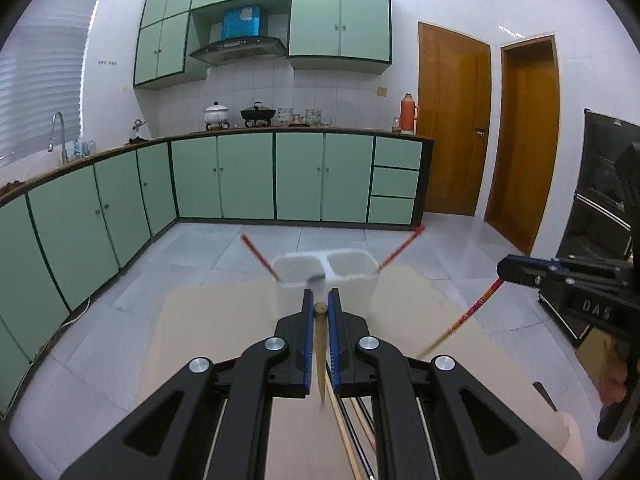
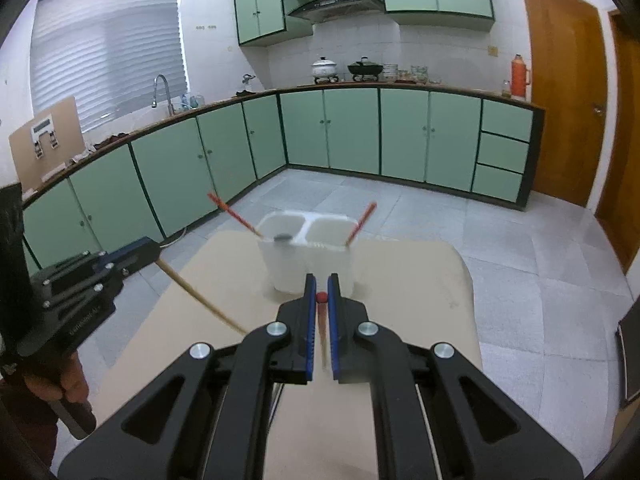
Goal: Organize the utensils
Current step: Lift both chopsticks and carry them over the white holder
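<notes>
A white two-compartment utensil holder (image 1: pixel 326 276) (image 2: pixel 308 248) stands at the far end of a tan table (image 1: pixel 224 332) (image 2: pixel 400 280). A red chopstick (image 1: pixel 258 256) (image 2: pixel 232 214) leans out of its left compartment and another (image 1: pixel 400 248) (image 2: pixel 360 224) out of its right one. My left gripper (image 1: pixel 320 300) is shut on a plain wooden chopstick (image 1: pixel 321 344), just short of the holder; it also shows in the right wrist view (image 2: pixel 200 300). My right gripper (image 2: pixel 321 284) is shut on a red-ended chopstick (image 2: pixel 321 297), also seen from the left wrist view (image 1: pixel 468 312).
More chopsticks (image 1: pixel 352 432) lie on the table under my left gripper. A dark-handled utensil (image 1: pixel 544 396) lies near the table's right edge. Green kitchen cabinets (image 1: pixel 248 176) and a grey tiled floor (image 1: pixel 192 248) lie beyond. A black cabinet (image 1: pixel 600 208) stands at right.
</notes>
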The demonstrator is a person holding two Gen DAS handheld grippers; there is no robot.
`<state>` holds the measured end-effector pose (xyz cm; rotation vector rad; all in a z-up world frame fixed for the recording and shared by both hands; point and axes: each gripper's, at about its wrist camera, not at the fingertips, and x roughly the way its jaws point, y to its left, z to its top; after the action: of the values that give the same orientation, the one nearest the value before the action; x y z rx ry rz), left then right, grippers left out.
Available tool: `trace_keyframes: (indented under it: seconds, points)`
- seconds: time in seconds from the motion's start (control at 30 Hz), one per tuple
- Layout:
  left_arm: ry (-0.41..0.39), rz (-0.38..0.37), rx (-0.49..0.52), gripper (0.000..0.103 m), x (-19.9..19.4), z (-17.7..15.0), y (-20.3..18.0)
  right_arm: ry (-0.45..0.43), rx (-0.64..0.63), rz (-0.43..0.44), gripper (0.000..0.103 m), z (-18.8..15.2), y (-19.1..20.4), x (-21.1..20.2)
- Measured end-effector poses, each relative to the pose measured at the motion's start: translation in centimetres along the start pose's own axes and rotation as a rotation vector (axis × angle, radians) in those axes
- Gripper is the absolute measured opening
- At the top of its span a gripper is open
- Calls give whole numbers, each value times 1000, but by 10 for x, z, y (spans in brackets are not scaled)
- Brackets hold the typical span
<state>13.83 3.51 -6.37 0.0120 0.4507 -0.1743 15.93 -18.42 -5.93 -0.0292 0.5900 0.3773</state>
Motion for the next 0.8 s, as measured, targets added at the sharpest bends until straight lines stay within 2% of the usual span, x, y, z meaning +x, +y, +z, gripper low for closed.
trace_keyframes:
  seconds: [0.27, 0.53, 0.67, 0.8]
  points:
    - [-29, -42, -22, 7, -8, 30, 10, -26, -11, 57, 5, 49, -5, -1]
    - [-164, -42, 18, 7, -20, 95, 12, -147, -10, 78, 5, 120, -10, -5]
    - [-233, -23, 42, 7, -13, 131, 10, -200, 8, 73, 5, 155, -19, 7]
    - [-272, 7, 59, 7, 5, 154, 9, -234, 24, 50, 5, 176, -29, 25]
